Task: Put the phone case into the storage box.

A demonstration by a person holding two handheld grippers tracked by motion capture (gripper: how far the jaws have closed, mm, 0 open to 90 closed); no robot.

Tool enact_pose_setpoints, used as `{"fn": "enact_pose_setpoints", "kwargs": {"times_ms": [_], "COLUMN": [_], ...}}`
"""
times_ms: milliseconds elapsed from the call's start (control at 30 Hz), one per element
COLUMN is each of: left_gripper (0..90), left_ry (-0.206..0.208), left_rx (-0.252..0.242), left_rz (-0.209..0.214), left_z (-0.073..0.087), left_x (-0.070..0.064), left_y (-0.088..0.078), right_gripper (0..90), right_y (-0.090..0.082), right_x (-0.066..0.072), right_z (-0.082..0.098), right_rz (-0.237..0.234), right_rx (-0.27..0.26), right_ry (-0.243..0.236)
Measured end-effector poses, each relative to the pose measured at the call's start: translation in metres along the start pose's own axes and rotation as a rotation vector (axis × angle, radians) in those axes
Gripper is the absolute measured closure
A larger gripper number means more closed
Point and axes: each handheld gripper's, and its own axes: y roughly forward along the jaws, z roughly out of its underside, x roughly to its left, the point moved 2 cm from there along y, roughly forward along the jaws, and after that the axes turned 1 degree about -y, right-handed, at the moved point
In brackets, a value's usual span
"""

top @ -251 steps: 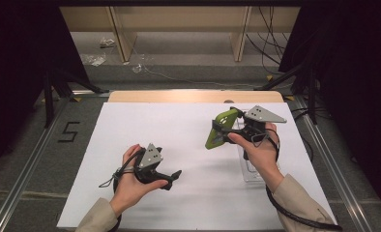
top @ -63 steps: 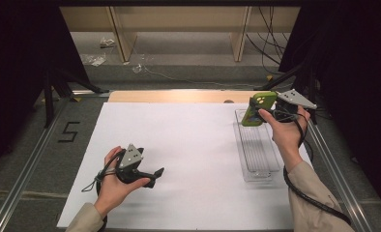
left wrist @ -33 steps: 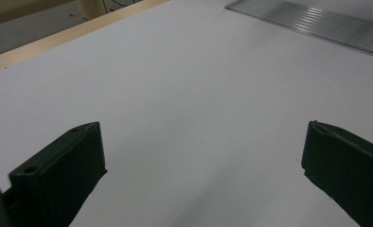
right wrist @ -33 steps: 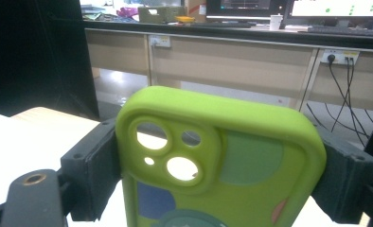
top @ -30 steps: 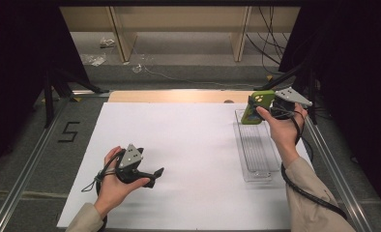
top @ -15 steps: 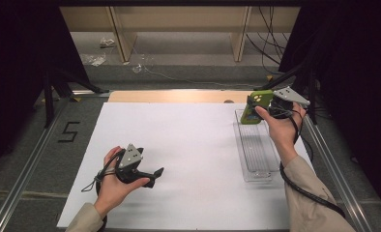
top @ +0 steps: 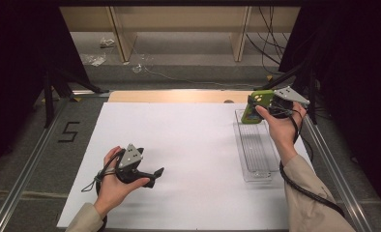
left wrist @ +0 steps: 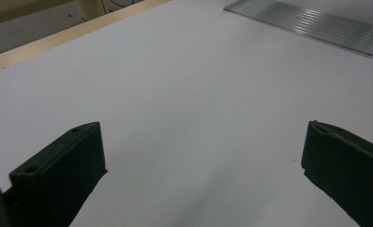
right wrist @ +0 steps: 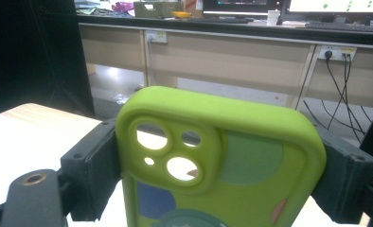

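Note:
A lime-green phone case (top: 254,106) with camera cut-outs is clamped by its two sides in my right gripper (top: 258,108), which is shut on it. It hangs over the far end of a clear ribbed tray (top: 256,150) at the table's right. In the right gripper view the phone case (right wrist: 222,156) stands upright between the black jaws of the right gripper (right wrist: 217,177). My left gripper (top: 155,174) rests low at the near left of the white table (top: 188,145). It points right, and the left gripper (left wrist: 201,156) is open over bare white surface with nothing between its jaws.
The tray (left wrist: 312,26) lies far ahead of the left jaws. A wooden strip (top: 179,96) borders the table's far edge, and metal rails (top: 324,154) run along both sides. A "5" mark (top: 68,131) sits on the grey mat at left. Cables (top: 271,43) hang at the back right.
Since the oldest frame the right gripper has carried the green case from mid-table to the far right above the tray. The left hand has shifted slightly nearer and leftward. Nothing has moved over the last second.

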Motion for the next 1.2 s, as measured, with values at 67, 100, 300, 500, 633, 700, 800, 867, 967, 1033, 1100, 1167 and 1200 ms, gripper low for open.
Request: {"fn": "enact_pose_setpoints", "kwargs": {"times_ms": [67, 100, 300, 500, 633, 700, 800, 867, 967, 1033, 1100, 1167, 1200], "left_gripper": [0.0, 0.0, 0.0, 0.0, 0.0, 0.0, 0.0, 0.0, 0.0, 0.0, 0.0, 0.0, 0.0], "left_ry": [-0.001, 0.000, 0.000, -0.003, -0.002, -0.002, -0.003, -0.003, -0.003, -0.003, -0.003, -0.003, -0.003], "left_rx": [0.000, 0.000, 0.001, -0.002, 0.000, 0.000, -0.001, -0.001, -0.001, -0.001, -0.003, -0.005, -0.005], "left_rz": [0.000, 0.000, -0.001, -0.002, -0.002, -0.002, -0.002, -0.002, -0.002, -0.002, -0.003, -0.003, -0.004], "left_z": [0.000, 0.000, 0.000, 0.000, 0.000, 0.000, 0.000, 0.000, 0.000, 0.000, 0.000, 0.000, 0.000], "left_x": [0.000, 0.000, 0.000, 0.000, 0.000, 0.000, 0.000, 0.000, 0.000, 0.000, 0.000, 0.001, 0.001], "left_y": [0.000, 0.000, 0.000, 0.000, 0.000, 0.000, 0.000, 0.000, 0.000, 0.000, 0.000, 0.000, -0.001], "right_gripper": [16.4, 16.4, 16.4, 16.3, 16.4, 16.3, 16.4, 16.4, 16.4, 16.4, 16.4, 16.4, 16.4], "right_y": [0.001, 0.001, 0.002, 0.003, 0.005, 0.005, 0.007, 0.007, 0.008, 0.008, 0.009, 0.010, 0.010], "right_x": [-0.001, -0.001, -0.003, -0.003, -0.004, -0.004, -0.003, -0.003, -0.002, -0.002, -0.002, -0.001, -0.001], "right_z": [0.000, 0.000, 0.001, 0.001, 0.001, 0.001, 0.001, 0.001, 0.001, 0.001, 0.002, 0.002, 0.002], "right_rz": [0.000, 0.003, 0.011, 0.013, 0.015, 0.016, 0.017, 0.015, 0.016, 0.015, 0.014, 0.015, 0.014], "right_rx": [0.002, 0.002, 0.004, 0.008, 0.009, 0.009, 0.010, 0.010, 0.011, 0.012, 0.014, 0.016, 0.017], "right_ry": [-0.006, -0.006, -0.003, -0.002, -0.002, -0.001, -0.001, -0.004, -0.003, -0.003, -0.007, -0.005, -0.006]}}
